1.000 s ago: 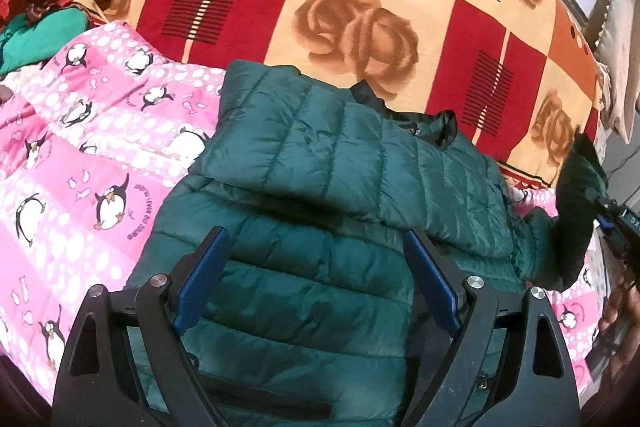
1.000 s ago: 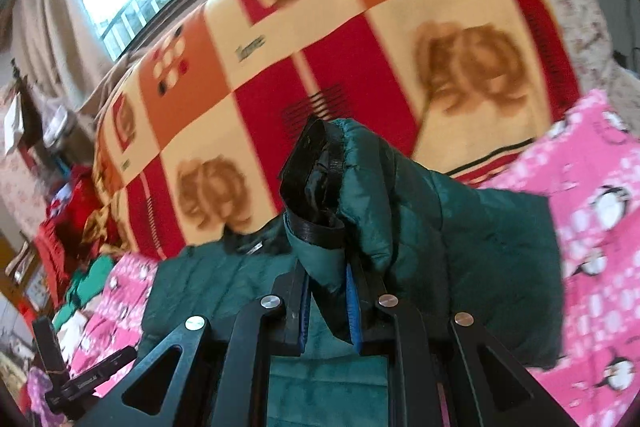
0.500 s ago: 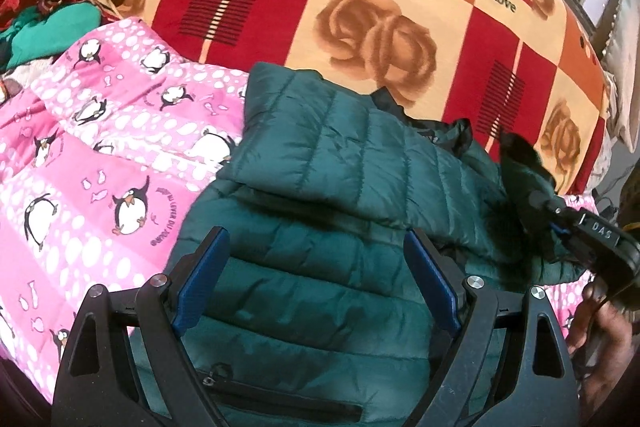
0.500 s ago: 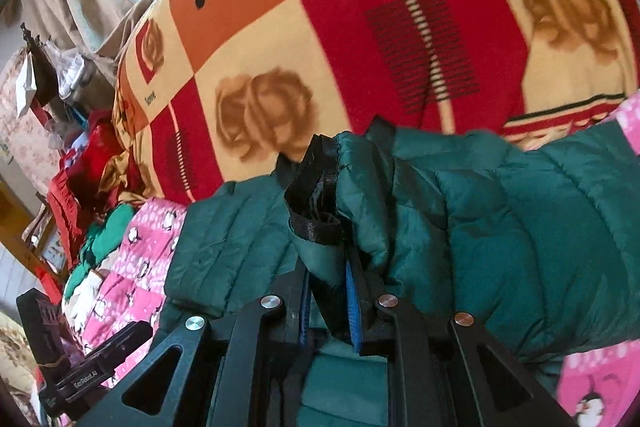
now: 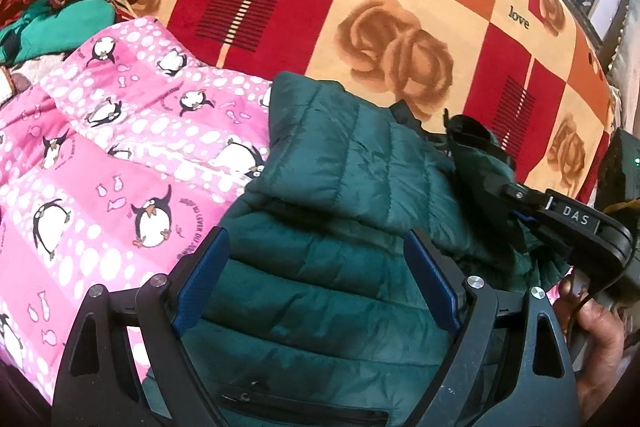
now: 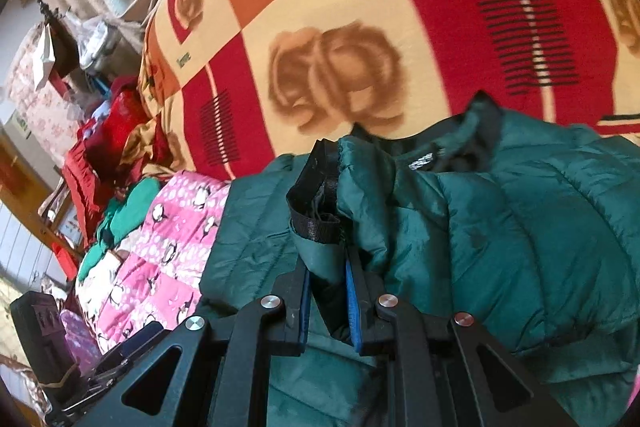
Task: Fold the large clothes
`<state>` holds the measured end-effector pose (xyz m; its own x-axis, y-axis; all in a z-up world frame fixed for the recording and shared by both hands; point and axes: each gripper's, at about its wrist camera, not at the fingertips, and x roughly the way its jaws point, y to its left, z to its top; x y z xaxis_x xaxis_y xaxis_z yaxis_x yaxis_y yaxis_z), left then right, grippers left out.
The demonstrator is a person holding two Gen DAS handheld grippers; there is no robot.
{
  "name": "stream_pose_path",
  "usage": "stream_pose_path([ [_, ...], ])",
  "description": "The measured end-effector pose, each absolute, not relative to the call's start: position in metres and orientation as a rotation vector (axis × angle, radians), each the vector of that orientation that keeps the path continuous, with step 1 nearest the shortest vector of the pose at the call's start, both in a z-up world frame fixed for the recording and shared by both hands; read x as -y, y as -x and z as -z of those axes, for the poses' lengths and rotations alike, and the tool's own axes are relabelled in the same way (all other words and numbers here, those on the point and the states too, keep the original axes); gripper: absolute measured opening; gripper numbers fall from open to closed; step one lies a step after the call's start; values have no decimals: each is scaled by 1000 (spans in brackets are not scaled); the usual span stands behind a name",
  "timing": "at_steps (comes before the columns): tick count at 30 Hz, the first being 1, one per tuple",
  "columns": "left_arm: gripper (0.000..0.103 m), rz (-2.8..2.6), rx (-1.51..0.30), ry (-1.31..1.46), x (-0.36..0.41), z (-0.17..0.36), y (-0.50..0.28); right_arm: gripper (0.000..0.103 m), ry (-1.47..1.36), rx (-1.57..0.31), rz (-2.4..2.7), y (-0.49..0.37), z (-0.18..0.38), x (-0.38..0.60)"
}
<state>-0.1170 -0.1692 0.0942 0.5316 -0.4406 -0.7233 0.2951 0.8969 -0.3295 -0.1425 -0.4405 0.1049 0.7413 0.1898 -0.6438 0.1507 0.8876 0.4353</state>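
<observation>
Here, at the far left of the left wrist view, the pink penguin quilt (image 5: 120, 155) lies on the bed beside the green puffer jacket (image 5: 320, 267), which rests partly on it and partly on the red-and-orange rose blanket (image 5: 400, 27). The jacket's long axis runs from the near hem toward the blanket, collar (image 6: 476, 131) pointing away from the cameras. One sleeve (image 5: 340, 147) lies folded across the chest. The left gripper (image 5: 316, 287) hovers over the jacket's lower body, fingers (image 5: 200, 283) spread wide, holding nothing. Further right, the right gripper (image 6: 328, 299) has its fingers clenched on the other sleeve's cuff (image 6: 320, 203). Compared with a second ago, that cuff has been carried inward over the jacket's body, from out beyond its right edge.
</observation>
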Motion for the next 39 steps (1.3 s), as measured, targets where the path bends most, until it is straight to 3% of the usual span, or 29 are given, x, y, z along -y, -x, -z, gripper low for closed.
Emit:
stream_pose_path([
  [22,88,407,-952,219,148,-73,94,15,-559,-877,-148,72,-56,397],
  [24,88,406,-953,220,148,-74,95,22,-569,-870,-155,73,-57,397],
  [25,88,405,-954,221,148,-74,96,35,-582,-860,-177,75,-59,397],
  [27,88,404,-955,224,149,-76,97,47,-620,-836,-220,82,-65,399],
  [39,88,432,-952,217,169,-89,108,47,-580,-782,-111,147,-98,441],
])
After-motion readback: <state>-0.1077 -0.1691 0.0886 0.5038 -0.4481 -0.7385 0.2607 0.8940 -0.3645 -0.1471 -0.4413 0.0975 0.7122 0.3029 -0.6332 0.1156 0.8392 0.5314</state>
